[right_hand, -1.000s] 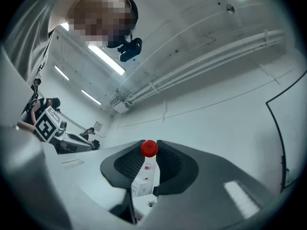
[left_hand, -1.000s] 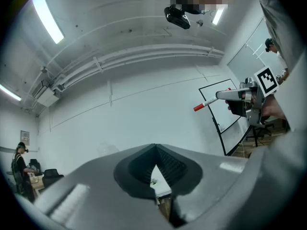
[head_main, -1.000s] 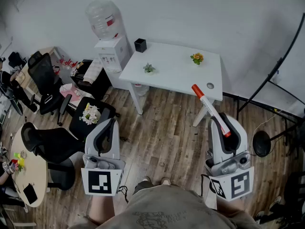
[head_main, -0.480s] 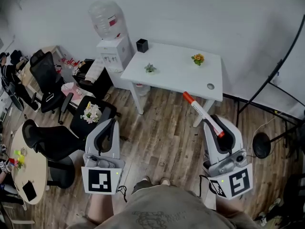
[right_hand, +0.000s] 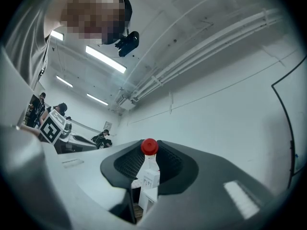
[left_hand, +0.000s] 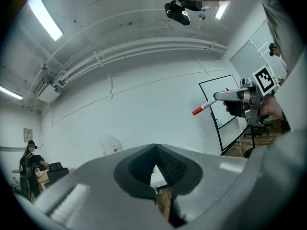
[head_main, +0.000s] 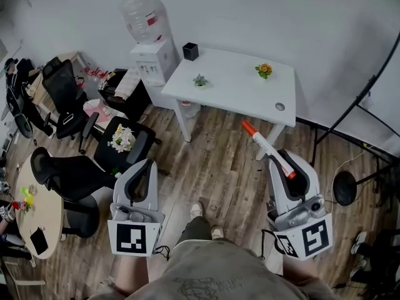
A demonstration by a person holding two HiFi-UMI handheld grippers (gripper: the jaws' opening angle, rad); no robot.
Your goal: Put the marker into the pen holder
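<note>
The 1 marker (head_main: pixel 267 149) is pinched in the right gripper (head_main: pixel 286 166). Its white barrel slants up and left from the jaws, and its red cap (head_main: pixel 248 127) hangs in the air over the wood floor (head_main: pixel 212 167), just short of the table's near edge. In the right gripper view the jaws press against both sides of the barrel (right_hand: pixel 147 172), with the cap (right_hand: pixel 149 147) standing above them. The 1 black pen holder (head_main: pixel 190 51) stands at the far left corner of the white table (head_main: pixel 237 95), well apart from the marker. 2 small potted plants also sit on the table, a green one (head_main: pixel 200 80) and an orange-flowered one (head_main: pixel 264 70). A water dispenser (head_main: pixel 153 58) stands just beside the table's left end. The left gripper (head_main: pixel 142 170) is held low over the floor, its jaws pressed together at the tips with nothing between them.
</note>
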